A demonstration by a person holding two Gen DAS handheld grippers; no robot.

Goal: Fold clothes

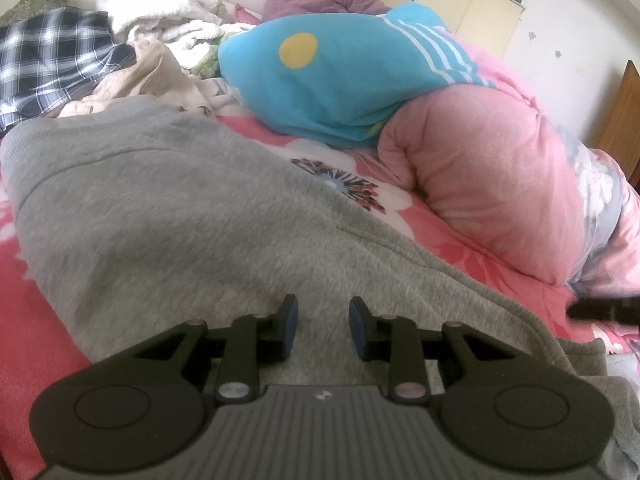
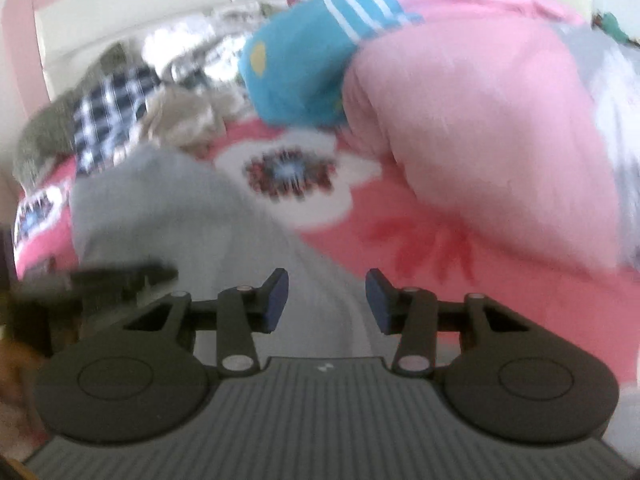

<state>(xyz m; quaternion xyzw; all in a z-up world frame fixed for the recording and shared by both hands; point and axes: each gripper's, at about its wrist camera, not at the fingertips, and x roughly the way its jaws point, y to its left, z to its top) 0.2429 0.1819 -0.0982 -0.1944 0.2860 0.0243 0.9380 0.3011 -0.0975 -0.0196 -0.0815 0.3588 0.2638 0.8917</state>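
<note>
Sweatshirt (image 1: pixel 168 216) lay flat mid-fold near the bed's (image 1: pixel 472 248) front edge, left gripper (image 1: pixel 322 326) and right gripper (image 2: pixel 327 300) both parted, empty, needing a fresh grip.

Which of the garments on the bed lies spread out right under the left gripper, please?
The grey sweatshirt; the checked and beige garments lie crumpled farther back.

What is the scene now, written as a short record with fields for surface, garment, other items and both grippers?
surface: bed with pink flowered sheet
garment: grey sweatshirt, spread flat on the sheet
other items: blue quilt on pink quilt; plaid cloth; beige cloth
left gripper: open, above the grey sweatshirt, holding nothing
right gripper: open, holding nothing; view blurred
</note>
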